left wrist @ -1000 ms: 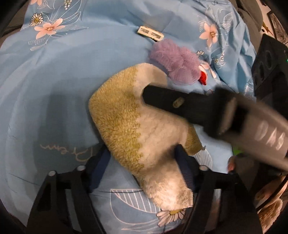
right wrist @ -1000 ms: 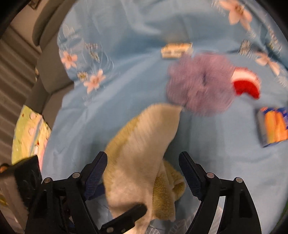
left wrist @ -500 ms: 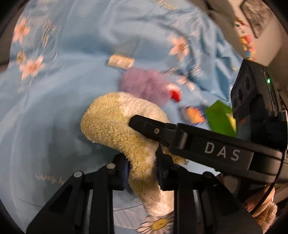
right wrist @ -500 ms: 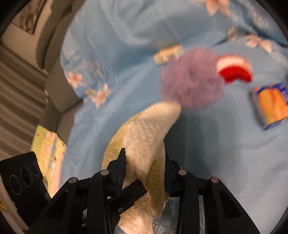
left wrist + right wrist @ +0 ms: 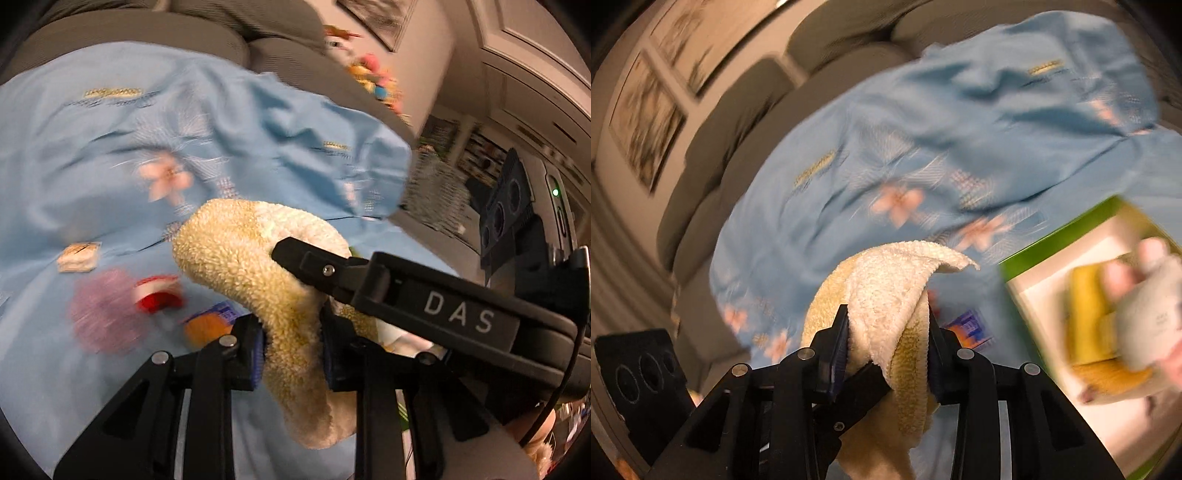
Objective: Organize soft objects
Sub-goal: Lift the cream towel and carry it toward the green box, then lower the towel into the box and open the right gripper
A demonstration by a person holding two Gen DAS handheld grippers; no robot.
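Right up close, the left gripper (image 5: 291, 345) pinches the towel (image 5: 258, 280), a fluffy one that is yellow and white. Its two pads squeeze the towel in the middle. The right gripper (image 5: 886, 343) pinches the same towel (image 5: 886, 291) too, with the cloth bunched between its pads. So both hold one towel, and it hangs in the air above the bed, with its loose end drooping below the pads.

A bit farther, on the blue sheet (image 5: 110, 147) with pink flowers, small things lie apart from each other. There is a purple puff (image 5: 101, 314), a red and white thing (image 5: 159, 295) just beside it, an orange pack (image 5: 207, 325) and a small tan tag (image 5: 79, 256). They are blurry, so it is hard to say more.

Off to the right is a green box (image 5: 1060, 236) with white inside. Some yellow soft things (image 5: 1089, 317) are in it already, and something grey, too blurred to name.

I think the job is partly done. The towel looks ready to go into the box. The puff and the red thing still wait on the sheet.

Far back are grey cushions (image 5: 738, 110) and pictures on the wall.
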